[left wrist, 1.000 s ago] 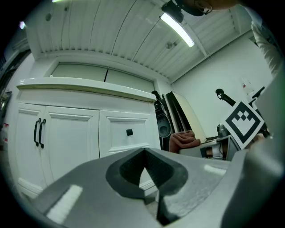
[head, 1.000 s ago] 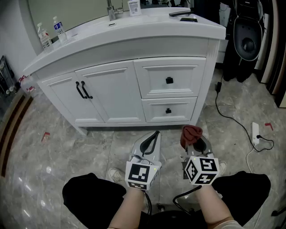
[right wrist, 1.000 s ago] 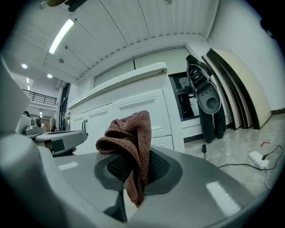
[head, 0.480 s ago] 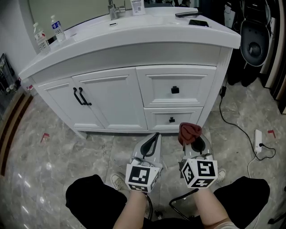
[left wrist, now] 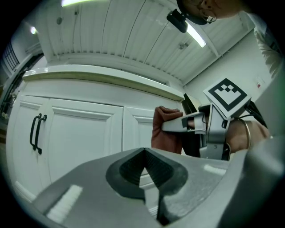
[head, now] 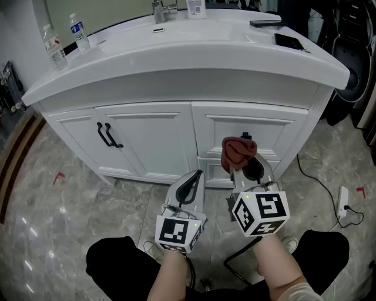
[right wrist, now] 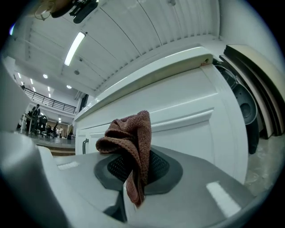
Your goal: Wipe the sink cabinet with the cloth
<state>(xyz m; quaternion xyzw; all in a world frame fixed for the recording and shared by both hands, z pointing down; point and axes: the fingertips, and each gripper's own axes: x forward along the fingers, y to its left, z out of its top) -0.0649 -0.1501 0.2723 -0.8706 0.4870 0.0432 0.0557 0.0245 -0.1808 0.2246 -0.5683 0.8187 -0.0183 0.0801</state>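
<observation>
The white sink cabinet [head: 176, 141] stands in front of me, with two doors on the left and drawers on the right. My right gripper [head: 239, 164] is shut on a reddish-brown cloth [head: 236, 151] and holds it up just in front of the upper drawer [head: 252, 132]. In the right gripper view the cloth [right wrist: 131, 142] bunches above the closed jaws, close to the cabinet front [right wrist: 178, 120]. My left gripper [head: 191, 182] hangs lower, shut and empty, short of the cabinet. The left gripper view shows the cloth [left wrist: 165, 129] to its right.
Two water bottles [head: 54, 47] stand at the countertop's left end, a faucet [head: 158, 10] at the back, a dark flat item [head: 289, 41] at the right. A power strip [head: 343, 200] with a cord lies on the floor at right. Black handles [head: 107, 135] sit on the doors.
I have come closer to the cabinet. The right gripper has risen with the cloth from floor level to the upper drawer's height. The left gripper has stayed low.
</observation>
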